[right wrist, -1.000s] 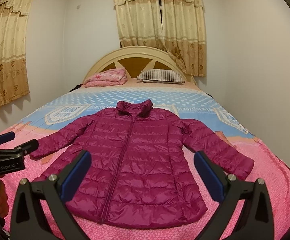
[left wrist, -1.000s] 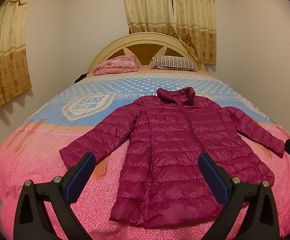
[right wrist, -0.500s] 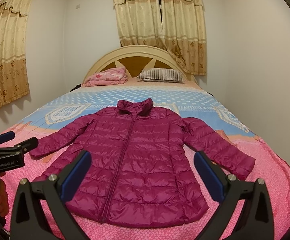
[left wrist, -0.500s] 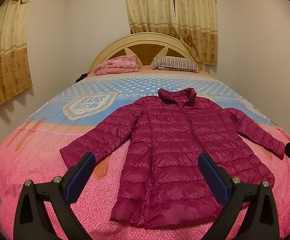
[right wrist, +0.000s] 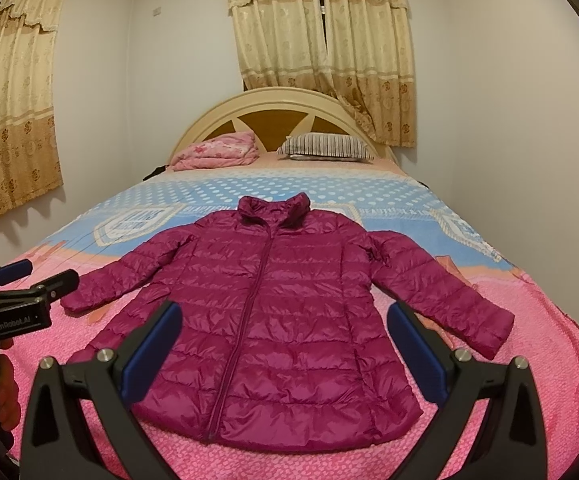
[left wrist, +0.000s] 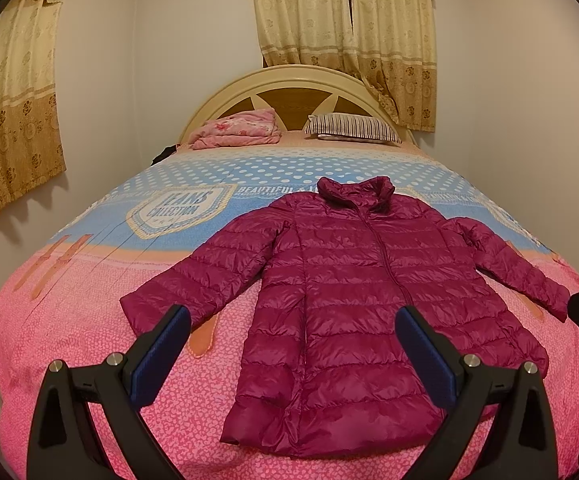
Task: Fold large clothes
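A magenta quilted down jacket [left wrist: 353, 288] lies flat and zipped on the bed, collar toward the headboard, both sleeves spread out to the sides. It also shows in the right wrist view [right wrist: 273, 312]. My left gripper [left wrist: 293, 344] is open and empty, held above the bed in front of the jacket's hem and left sleeve. My right gripper [right wrist: 285, 340] is open and empty, held in front of the hem. The left gripper shows at the left edge of the right wrist view [right wrist: 13, 300].
The bed [left wrist: 69, 320] has a pink and blue cover. A folded pink blanket [left wrist: 237, 128] and a striped pillow [left wrist: 349, 128] lie by the headboard [left wrist: 289, 88]. Walls stand close on both sides; curtains [left wrist: 345, 36] hang behind.
Both views have shifted slightly; the jacket sits a little lower and closer in the right wrist view. The jacket has not moved and both grippers stay open.
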Demonstrator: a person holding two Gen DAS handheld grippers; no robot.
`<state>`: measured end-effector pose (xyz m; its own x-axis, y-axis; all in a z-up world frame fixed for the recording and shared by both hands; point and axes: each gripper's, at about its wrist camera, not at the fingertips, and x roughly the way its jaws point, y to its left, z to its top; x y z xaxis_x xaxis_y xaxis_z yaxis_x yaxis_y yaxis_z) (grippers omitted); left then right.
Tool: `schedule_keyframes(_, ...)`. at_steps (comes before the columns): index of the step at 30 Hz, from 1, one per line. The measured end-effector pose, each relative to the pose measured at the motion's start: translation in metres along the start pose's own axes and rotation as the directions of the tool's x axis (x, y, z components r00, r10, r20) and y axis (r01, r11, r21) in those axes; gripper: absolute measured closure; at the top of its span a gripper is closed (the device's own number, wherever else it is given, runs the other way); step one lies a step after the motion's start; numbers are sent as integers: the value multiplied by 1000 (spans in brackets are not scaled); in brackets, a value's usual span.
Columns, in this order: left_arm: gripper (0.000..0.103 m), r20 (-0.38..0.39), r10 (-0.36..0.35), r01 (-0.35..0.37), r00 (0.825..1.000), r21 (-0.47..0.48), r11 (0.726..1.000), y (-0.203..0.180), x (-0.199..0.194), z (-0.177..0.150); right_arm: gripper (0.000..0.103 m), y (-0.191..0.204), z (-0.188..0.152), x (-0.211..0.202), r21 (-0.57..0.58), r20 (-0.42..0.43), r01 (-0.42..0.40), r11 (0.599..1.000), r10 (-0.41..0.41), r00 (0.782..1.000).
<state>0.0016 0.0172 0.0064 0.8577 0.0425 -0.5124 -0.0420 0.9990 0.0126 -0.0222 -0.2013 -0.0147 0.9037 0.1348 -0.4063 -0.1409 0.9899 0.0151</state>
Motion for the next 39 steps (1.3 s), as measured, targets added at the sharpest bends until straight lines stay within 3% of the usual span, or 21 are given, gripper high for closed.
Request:
schedule_keyframes(28,1,3,9,-9,1000,-21,1000,8,6,-3,0,-4,-5,6,26,-16,-13,1000,13,1000)
schedule_keyframes(35,1,-30,2,-5,1000,-92,996,19,25,-7,0,-36,-13,23,114,-63,-18,993,25,998)
schedule_keyframes(39,1,-42,-8,4,999,-89,996,16,44,-11,0,-89,-23,40,215,-117,54,975,-29,993)
